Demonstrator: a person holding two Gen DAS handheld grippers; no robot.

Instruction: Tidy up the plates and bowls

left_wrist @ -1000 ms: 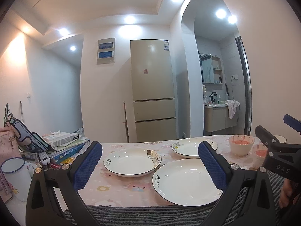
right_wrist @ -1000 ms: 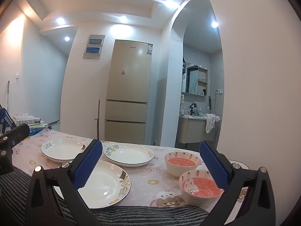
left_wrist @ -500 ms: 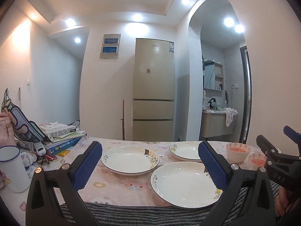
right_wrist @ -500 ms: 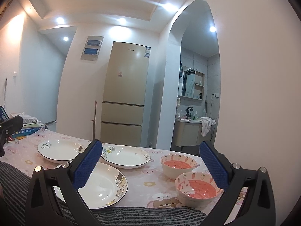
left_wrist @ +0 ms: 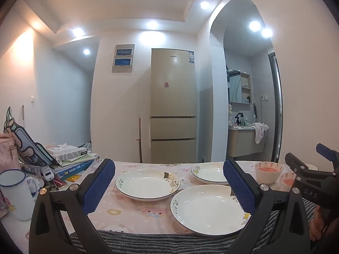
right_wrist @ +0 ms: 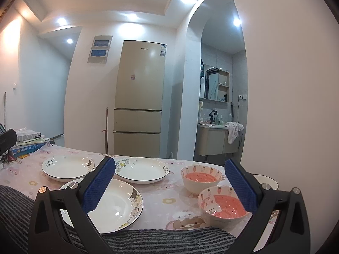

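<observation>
Three white plates with dark rims lie on the pink tablecloth: a near one (left_wrist: 208, 208) (right_wrist: 115, 207), a left one (left_wrist: 147, 184) (right_wrist: 67, 167) and a far one (left_wrist: 209, 172) (right_wrist: 142, 170). Two pink bowls with carrot print stand to their right, one nearer (right_wrist: 223, 206) and one farther (right_wrist: 201, 178) (left_wrist: 268, 169). My left gripper (left_wrist: 169, 182) hovers open above the table's near edge, holding nothing. My right gripper (right_wrist: 169, 182) is open too, between the near plate and the near bowl; it also shows at the right edge of the left wrist view (left_wrist: 307, 169).
At the table's left end are stacked books with a tissue box (left_wrist: 70, 156), a white enamel mug (left_wrist: 17, 193) and a pink bag (left_wrist: 7, 150). A small white dish (right_wrist: 266, 181) sits far right. A striped cloth (right_wrist: 148, 240) covers the near edge. A fridge (left_wrist: 172, 105) stands behind.
Both views have tilted up slightly and the table sits lower in frame. Plates and bowls have not moved. Both grippers stay open.
</observation>
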